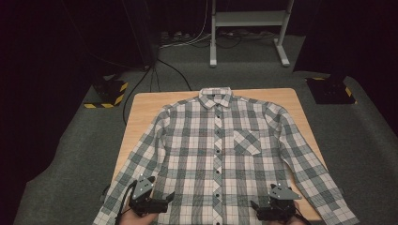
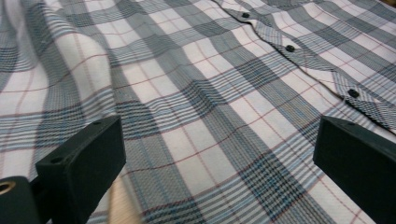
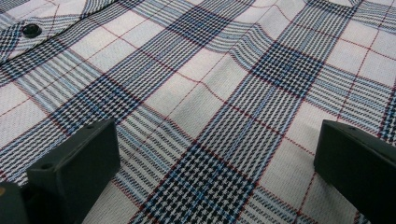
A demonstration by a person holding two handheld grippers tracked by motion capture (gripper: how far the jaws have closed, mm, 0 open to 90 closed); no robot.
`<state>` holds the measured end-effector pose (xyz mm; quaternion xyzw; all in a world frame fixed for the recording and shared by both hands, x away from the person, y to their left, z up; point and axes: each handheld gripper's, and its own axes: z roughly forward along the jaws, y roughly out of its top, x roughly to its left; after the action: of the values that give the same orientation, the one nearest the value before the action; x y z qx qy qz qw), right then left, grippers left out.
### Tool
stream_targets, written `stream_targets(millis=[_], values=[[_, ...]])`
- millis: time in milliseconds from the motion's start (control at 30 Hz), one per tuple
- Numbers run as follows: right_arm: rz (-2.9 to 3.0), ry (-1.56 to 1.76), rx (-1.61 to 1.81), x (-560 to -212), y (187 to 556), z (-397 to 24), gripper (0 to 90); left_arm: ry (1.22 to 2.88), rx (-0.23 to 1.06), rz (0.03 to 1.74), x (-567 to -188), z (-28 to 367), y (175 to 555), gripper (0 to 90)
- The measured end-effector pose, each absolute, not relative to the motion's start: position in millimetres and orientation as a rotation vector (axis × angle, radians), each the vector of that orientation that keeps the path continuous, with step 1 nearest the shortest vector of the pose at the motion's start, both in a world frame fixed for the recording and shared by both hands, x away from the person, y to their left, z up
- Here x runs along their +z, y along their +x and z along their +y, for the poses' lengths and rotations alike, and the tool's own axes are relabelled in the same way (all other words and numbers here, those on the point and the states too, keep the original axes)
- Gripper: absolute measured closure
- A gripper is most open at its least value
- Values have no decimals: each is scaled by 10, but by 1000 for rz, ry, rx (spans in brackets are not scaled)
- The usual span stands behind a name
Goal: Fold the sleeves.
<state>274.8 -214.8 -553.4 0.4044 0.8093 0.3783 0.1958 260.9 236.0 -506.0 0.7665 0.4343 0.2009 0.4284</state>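
A plaid button-up shirt (image 1: 220,140) in white, grey-green and dark checks lies flat and face up on the wooden table (image 1: 141,105), collar at the far side, sleeves spread down both edges. My left gripper (image 1: 149,202) hovers over the shirt's lower left hem, jaws open. In the left gripper view the left gripper (image 2: 219,172) stands wide apart above the plaid shirt (image 2: 196,93), whose button placket runs at the upper right. My right gripper (image 1: 277,206) sits over the lower right hem, open. In the right gripper view the right gripper (image 3: 215,175) frames flat plaid shirt (image 3: 210,93) cloth.
The table stands on grey carpet. A white desk frame (image 1: 248,28) and cables (image 1: 187,40) lie beyond the far edge. Black boxes with yellow-black hazard stripes (image 1: 107,93) (image 1: 331,89) sit on the floor at both far corners. Sleeve ends hang past the near table corners.
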Motion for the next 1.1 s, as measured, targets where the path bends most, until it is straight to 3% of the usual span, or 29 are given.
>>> stream_targets(millis=[1100], values=[[2265,1136,1061,-5535,2747,-2143,0,1757,632,1285,-5001,3163,2522,33]])
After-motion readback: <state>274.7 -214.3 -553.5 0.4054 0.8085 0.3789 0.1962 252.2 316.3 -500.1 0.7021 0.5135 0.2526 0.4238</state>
